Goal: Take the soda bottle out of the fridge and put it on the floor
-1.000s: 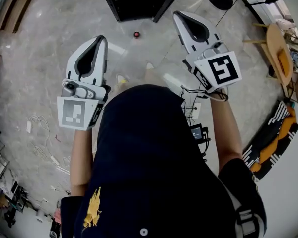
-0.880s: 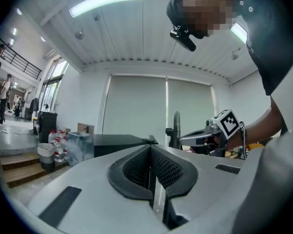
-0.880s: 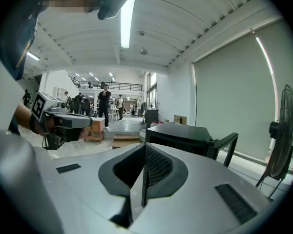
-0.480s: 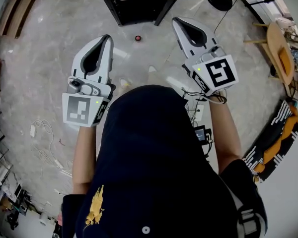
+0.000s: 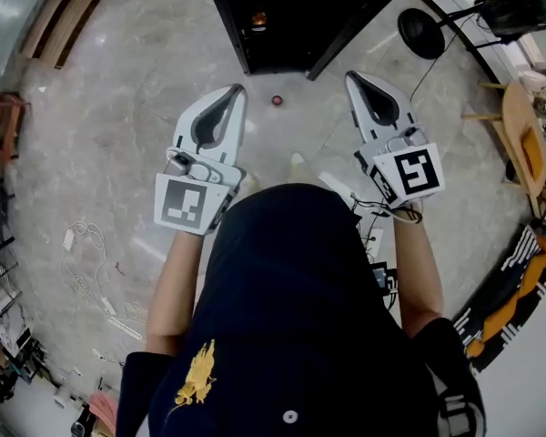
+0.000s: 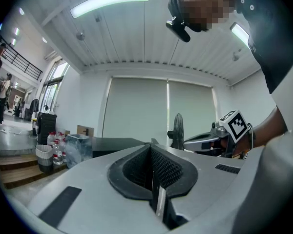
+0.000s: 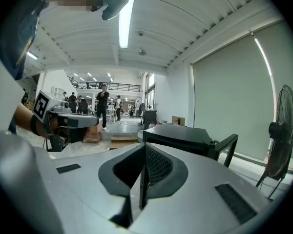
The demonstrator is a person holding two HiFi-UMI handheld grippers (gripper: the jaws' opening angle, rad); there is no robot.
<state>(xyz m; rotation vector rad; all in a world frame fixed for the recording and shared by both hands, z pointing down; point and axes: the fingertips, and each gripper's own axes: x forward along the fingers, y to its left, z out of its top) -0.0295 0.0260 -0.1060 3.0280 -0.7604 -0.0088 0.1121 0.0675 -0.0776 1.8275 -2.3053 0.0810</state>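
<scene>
Grey stone floor [image 5: 100, 135] is filling the head view, and the black fridge [image 5: 282, 7] is standing at the top with its door [image 5: 350, 39] hanging open to the right. A small orange shape inside it is probably the soda bottle [image 5: 257, 20], but it is too small to be sure. The left gripper [image 5: 229, 98] and the right gripper [image 5: 362, 85] are pointing toward the fridge without touching it. A little red thing [image 5: 276, 101] is lying on the floor between them, and a foot could be kicking it. In the left gripper view, the fingers [image 6: 158, 199] are pressing together on nothing, so reaching in like this would only be pushing the bottle over. In the right gripper view, the jaws are likewise meeting with nothing between them. The door frame is standing just beyond them on the right, so a careless reach could be knocking against it. A round bottle may also be slipping if it is pinched off-centre.
</scene>
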